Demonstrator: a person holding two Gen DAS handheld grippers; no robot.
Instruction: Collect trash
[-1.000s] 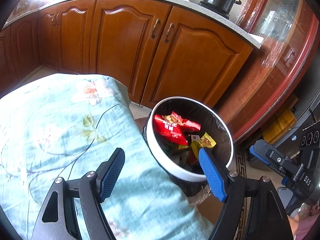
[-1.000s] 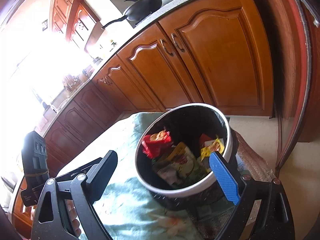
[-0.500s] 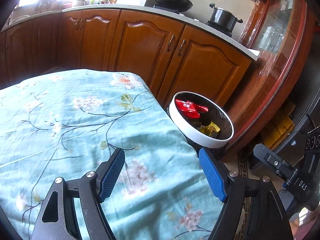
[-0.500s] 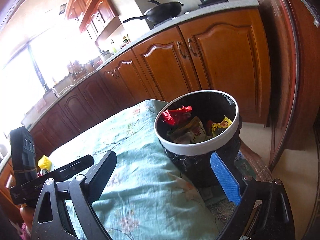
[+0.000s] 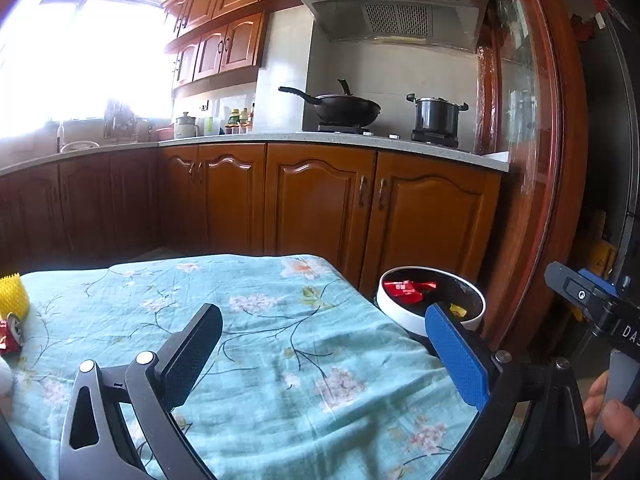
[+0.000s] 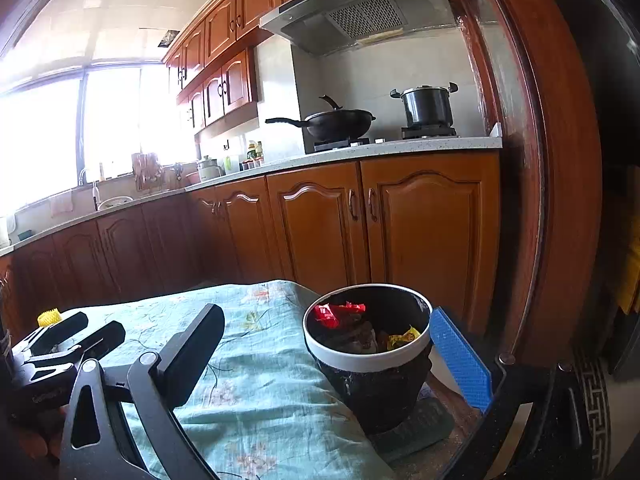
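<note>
A black trash bin with a white rim (image 6: 362, 362) stands at the right end of the table and holds red and yellow wrappers (image 6: 338, 312). It also shows in the left wrist view (image 5: 424, 320). My left gripper (image 5: 320, 354) is open and empty above the floral tablecloth (image 5: 260, 344). My right gripper (image 6: 324, 354) is open and empty, level with the bin. At the table's far left lie a red can (image 5: 10, 334) and a yellow spiky item (image 5: 13, 294). The left gripper appears in the right wrist view (image 6: 72, 336).
Wooden kitchen cabinets (image 5: 320, 200) run behind the table. A wok (image 5: 344, 108) and a pot (image 5: 436, 114) sit on the stove. A wooden door frame (image 6: 560, 160) stands to the right of the bin.
Both grippers have pulled back and up from over the bin, and both views have tilted up to show the kitchen. The can and yellow item came into view at left.
</note>
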